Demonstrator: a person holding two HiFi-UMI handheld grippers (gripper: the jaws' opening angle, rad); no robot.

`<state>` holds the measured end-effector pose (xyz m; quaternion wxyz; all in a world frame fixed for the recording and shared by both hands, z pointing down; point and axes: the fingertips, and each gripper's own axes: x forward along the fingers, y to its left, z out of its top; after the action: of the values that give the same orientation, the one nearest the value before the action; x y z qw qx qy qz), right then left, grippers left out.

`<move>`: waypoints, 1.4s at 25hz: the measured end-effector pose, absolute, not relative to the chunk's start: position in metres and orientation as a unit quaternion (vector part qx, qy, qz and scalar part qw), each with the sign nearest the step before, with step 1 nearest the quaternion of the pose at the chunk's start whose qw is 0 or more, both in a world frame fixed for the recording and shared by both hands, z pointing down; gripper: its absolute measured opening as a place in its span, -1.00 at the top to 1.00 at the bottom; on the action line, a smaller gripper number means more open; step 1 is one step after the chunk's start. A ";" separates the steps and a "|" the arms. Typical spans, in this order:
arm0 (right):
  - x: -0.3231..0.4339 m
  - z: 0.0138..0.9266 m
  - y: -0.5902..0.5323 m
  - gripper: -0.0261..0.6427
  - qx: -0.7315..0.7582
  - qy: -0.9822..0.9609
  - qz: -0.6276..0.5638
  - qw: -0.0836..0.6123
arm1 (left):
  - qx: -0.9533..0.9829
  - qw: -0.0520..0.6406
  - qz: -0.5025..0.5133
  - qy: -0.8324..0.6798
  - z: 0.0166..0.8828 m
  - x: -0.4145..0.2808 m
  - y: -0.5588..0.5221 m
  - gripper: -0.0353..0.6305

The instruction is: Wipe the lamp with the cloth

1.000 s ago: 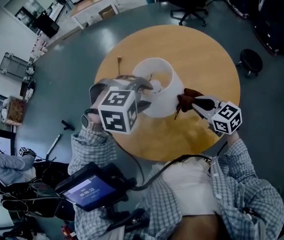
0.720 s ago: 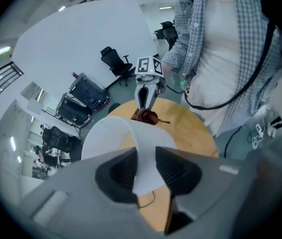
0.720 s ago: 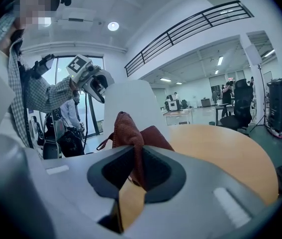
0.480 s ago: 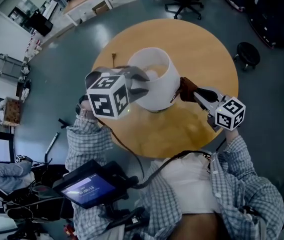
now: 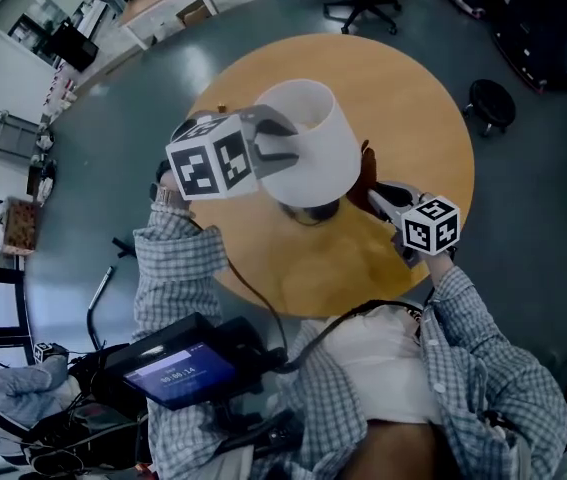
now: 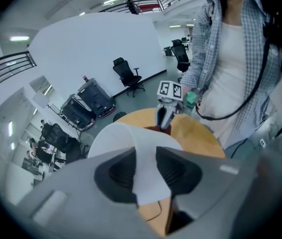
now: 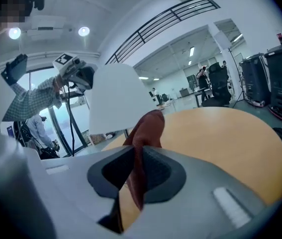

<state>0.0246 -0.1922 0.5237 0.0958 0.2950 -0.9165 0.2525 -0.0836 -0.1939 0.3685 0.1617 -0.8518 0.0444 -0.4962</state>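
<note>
Now the left hand-held gripper (image 5: 281,140) pinches the near-left wall of the lamp (image 5: 308,186) at its white shade (image 5: 323,148). The wall sits between the pads, and the jaws have just closed in and then eased slightly. The lamp is near the middle of the round wooden table (image 5: 408,98). Just right of the shade, the right hand-held gripper (image 5: 375,196) is clamped narrowly on a reddish-brown cloth (image 5: 365,171). The cloth's free end is just beside the shade's right side; I cannot tell whether they touch.
</note>
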 end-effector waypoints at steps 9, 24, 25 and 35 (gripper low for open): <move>-0.061 0.547 -0.199 0.76 0.270 -0.936 0.163 0.155 | -0.862 0.151 -0.480 0.060 0.365 -0.081 -0.215 0.52; -0.094 0.640 -0.127 0.77 0.191 -0.921 0.108 0.323 | -0.867 0.151 -0.471 0.060 0.366 -0.077 -0.222 0.51; -0.092 0.641 -0.133 0.77 0.198 -0.921 0.108 0.317 | -0.867 0.152 -0.471 0.060 0.366 -0.076 -0.223 0.51; -0.083 0.576 -0.190 0.77 0.245 -0.930 0.069 0.266 | -0.868 0.154 -0.467 0.065 0.368 -0.077 -0.220 0.51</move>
<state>-0.0831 -0.1904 0.5763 0.2657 0.2446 -0.9299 0.0691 -0.0767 -0.2203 0.3678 0.1538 -0.8684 0.0654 -0.4668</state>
